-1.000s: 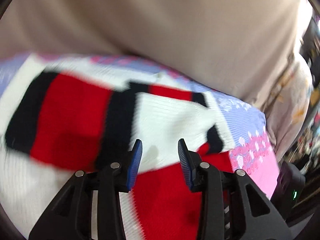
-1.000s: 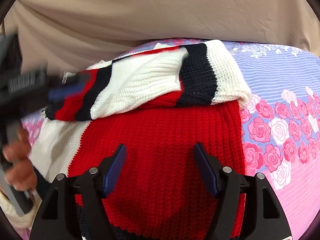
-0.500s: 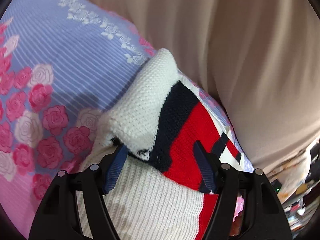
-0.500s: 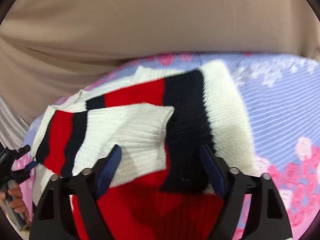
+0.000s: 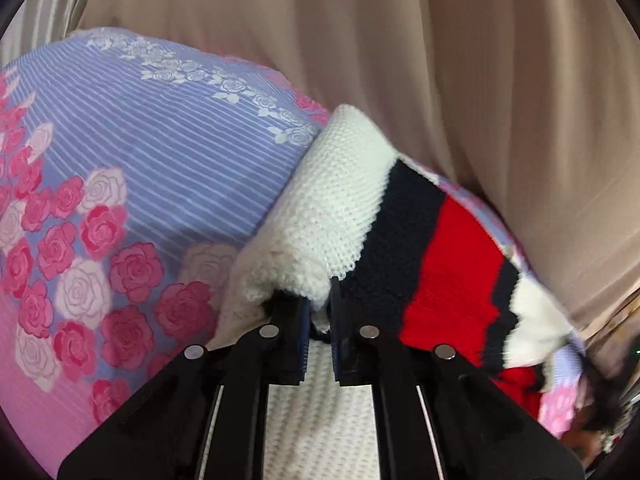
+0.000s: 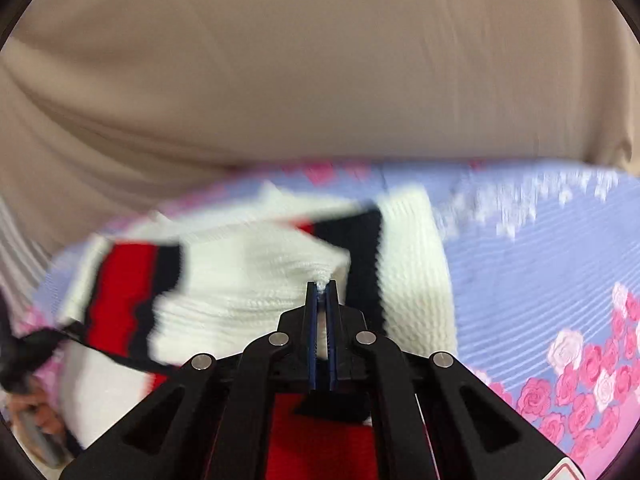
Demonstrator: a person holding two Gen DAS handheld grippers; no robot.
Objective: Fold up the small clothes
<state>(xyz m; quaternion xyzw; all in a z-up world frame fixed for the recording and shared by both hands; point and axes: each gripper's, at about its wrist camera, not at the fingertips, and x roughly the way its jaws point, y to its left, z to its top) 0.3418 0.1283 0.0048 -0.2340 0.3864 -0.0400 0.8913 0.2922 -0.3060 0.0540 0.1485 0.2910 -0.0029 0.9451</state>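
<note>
A small knit sweater with white, black and red stripes (image 5: 400,216) lies on a bedsheet with lilac stripes and pink roses (image 5: 160,152). My left gripper (image 5: 318,304) is shut on the white folded edge of the sweater at its left end. In the right wrist view the sweater (image 6: 256,280) looks blurred, with a sleeve folded across it. My right gripper (image 6: 321,286) is shut on the white knit cuff of that sleeve (image 6: 280,272); a tuft of white yarn shows between the fingertips.
A beige curtain (image 5: 440,60) hangs close behind the bed, also filling the top of the right wrist view (image 6: 320,80). The rose sheet (image 6: 540,280) extends to the right. A hand with the other gripper shows at the lower left (image 6: 28,420).
Both grippers have gone from open to shut on the sweater. The left one closed on the white edge, the right one moved forward and closed on the sleeve cuff.
</note>
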